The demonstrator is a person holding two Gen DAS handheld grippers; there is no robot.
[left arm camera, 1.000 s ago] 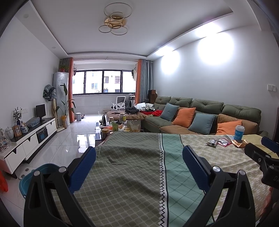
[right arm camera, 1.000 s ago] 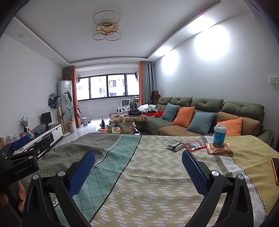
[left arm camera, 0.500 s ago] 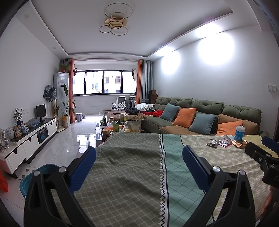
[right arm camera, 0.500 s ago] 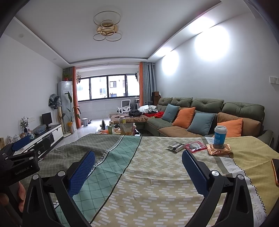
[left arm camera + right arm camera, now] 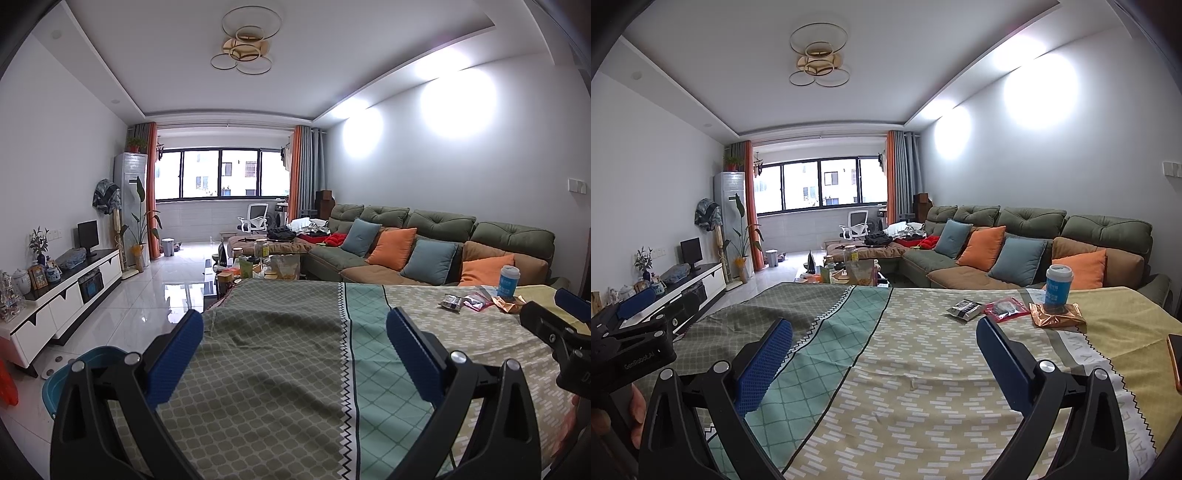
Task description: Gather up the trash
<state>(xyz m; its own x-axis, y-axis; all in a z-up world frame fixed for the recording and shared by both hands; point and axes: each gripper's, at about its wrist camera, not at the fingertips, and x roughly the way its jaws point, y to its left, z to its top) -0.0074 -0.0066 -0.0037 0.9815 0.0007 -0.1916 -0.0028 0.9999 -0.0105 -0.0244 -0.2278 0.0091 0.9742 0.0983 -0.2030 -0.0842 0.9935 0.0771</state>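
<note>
Left tongs (image 5: 294,336) gape wide and empty above the patterned cloth (image 5: 280,369) on the surface. Right tongs (image 5: 884,345) are equally wide, holding nothing. Beyond them, well apart, lie a black wrapper (image 5: 964,309), a red packet (image 5: 1006,309) and a copper foil pouch (image 5: 1057,315) touching a blue cup (image 5: 1058,284).

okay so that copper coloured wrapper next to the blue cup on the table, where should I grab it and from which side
Probably with the right gripper, open and nearer. The copper wrapper lies flat and crinkled, with the blue cup at its far edge. Come from the near side and pinch the raised, puckered near edge, keeping the fingers away from the cup.
</note>
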